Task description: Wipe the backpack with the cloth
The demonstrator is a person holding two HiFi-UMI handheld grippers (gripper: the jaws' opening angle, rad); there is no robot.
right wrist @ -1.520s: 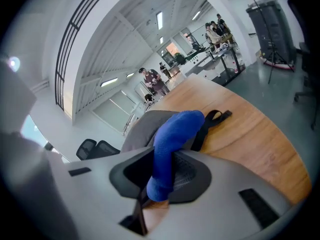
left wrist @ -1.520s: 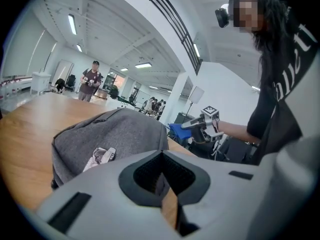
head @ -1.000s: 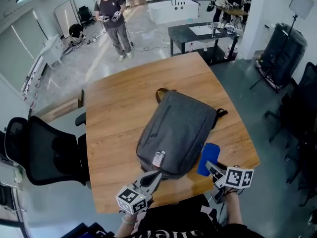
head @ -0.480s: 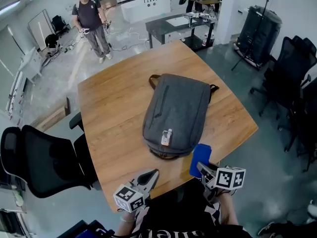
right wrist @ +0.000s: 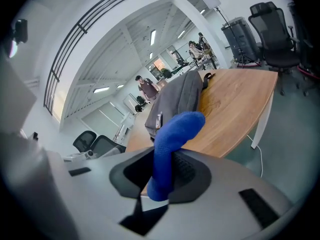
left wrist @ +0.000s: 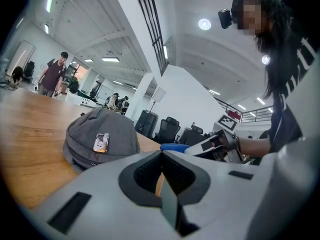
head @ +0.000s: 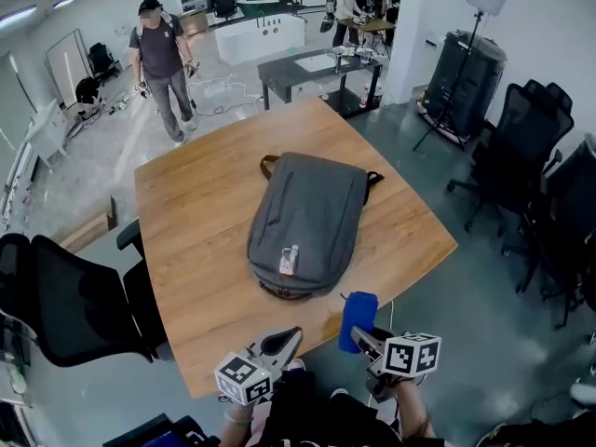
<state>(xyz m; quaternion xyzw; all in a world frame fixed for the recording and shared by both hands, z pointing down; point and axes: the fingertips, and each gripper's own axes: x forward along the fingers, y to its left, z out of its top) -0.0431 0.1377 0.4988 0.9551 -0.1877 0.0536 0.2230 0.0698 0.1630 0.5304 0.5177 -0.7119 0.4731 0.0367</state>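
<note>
In its own view, right gripper point(right wrist: 162, 178) clamping cloth point(right wrist: 172, 134), backpack point(right wrist: 177, 100) beyond

Grey backpack point(head: 307, 217) flat on table point(head: 186, 203)

Open lab hall: office chairs point(head: 65, 301), sink bench point(head: 321, 65), light stand point(head: 463, 49).

Wooden table point(head: 196, 222), grey backpack point(head: 307, 217) lying flat near its middle
</note>
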